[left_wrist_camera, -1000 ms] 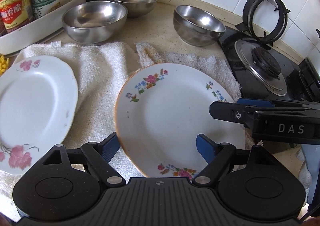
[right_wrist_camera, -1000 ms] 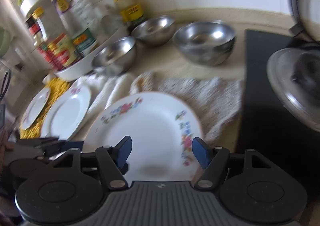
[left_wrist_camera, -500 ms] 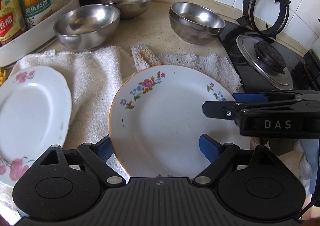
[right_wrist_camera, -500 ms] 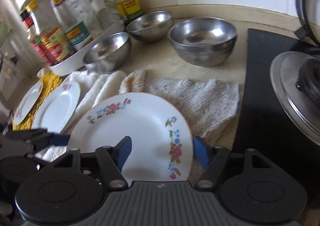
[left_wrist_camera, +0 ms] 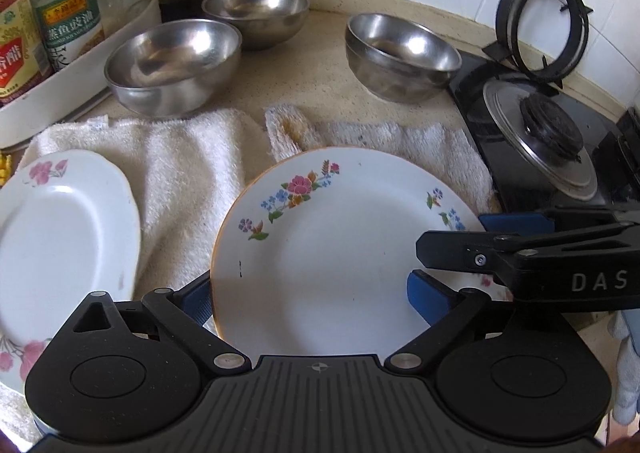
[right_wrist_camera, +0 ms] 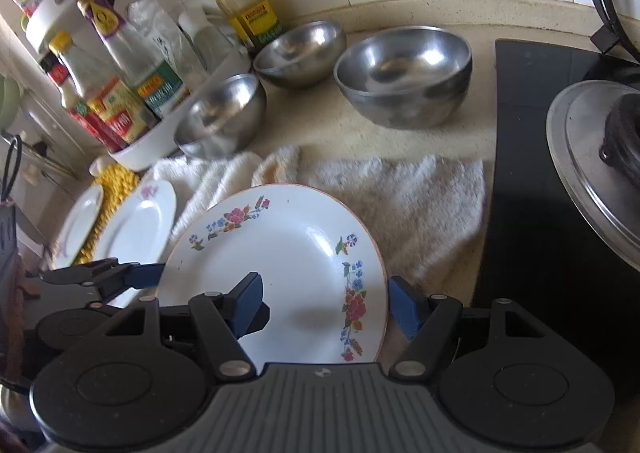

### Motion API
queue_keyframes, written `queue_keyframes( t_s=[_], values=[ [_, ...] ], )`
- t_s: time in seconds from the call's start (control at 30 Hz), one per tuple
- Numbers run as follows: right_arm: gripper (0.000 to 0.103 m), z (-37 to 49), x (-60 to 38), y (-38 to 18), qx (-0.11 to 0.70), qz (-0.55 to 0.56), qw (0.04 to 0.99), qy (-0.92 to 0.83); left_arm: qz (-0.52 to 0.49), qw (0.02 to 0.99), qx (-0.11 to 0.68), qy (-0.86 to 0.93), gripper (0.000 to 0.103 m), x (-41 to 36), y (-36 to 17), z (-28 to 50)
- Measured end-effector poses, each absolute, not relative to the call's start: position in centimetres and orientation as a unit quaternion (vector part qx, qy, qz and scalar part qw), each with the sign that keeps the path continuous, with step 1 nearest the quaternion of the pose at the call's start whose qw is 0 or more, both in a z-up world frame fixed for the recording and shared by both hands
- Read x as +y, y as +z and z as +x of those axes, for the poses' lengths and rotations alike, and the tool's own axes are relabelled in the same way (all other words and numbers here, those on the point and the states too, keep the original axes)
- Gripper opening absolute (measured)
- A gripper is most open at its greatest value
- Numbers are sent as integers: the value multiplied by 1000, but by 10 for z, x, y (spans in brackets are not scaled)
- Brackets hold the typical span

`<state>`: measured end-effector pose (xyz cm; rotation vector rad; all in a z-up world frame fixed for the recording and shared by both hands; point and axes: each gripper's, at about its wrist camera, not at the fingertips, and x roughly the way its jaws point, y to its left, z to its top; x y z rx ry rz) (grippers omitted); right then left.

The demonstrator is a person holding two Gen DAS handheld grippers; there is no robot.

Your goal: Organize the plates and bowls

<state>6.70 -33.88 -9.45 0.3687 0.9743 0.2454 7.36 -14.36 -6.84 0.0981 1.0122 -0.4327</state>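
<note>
A white plate with a floral border and an orange rim [left_wrist_camera: 340,253] [right_wrist_camera: 280,253] lies on the towels. My left gripper [left_wrist_camera: 312,301] straddles its left rim: one blue pad sits just outside the rim, half hidden by it, and the other hovers over the plate. Its jaws are opening and neither pad presses on the plate. My right gripper [right_wrist_camera: 326,307], also seen as a black arm [left_wrist_camera: 520,253], straddles the right rim, open. A pink-flowered plate [left_wrist_camera: 60,245] [right_wrist_camera: 136,229] lies to the left. Three steel bowls [left_wrist_camera: 176,65] [left_wrist_camera: 256,13] [left_wrist_camera: 400,53] stand behind.
Two pale towels [left_wrist_camera: 192,181] [right_wrist_camera: 420,205] cover the counter. A white tray of sauce bottles [left_wrist_camera: 68,25] stands at the back left. The black stove with a burner cap [left_wrist_camera: 548,137] is at the right, with a pan support [left_wrist_camera: 540,25] leaning on the tiles. A smaller plate [right_wrist_camera: 80,221] lies on a yellow mat.
The left gripper's jaws have spread wider, and its left pad now sits outside the floral plate's rim. The right view has lost its blur, and the plate reaches further between the right fingers.
</note>
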Motion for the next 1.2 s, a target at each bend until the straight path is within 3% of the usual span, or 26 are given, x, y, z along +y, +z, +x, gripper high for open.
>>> queue_keyframes(
  t_s=[0.23, 0.43, 0.6, 0.9, 1.2],
  values=[
    [76, 74, -346, -87, 459, 181, 862, 115, 42, 860, 466, -203, 98, -146, -59, 83],
    [76, 76, -336, -63, 419, 110, 899, 63, 41, 863, 463, -197, 96, -135, -53, 83],
    [76, 95, -284, -46, 393, 85, 902, 154, 18, 880, 450, -152, 98, -92, -36, 80],
    [76, 149, -189, -76, 444, 73, 855, 258, -22, 885, 466, -13, 99, 6, -37, 93],
    [76, 170, -148, -90, 473, 68, 838, 263, -51, 870, 491, -16, 98, 45, -52, 109]
  ],
)
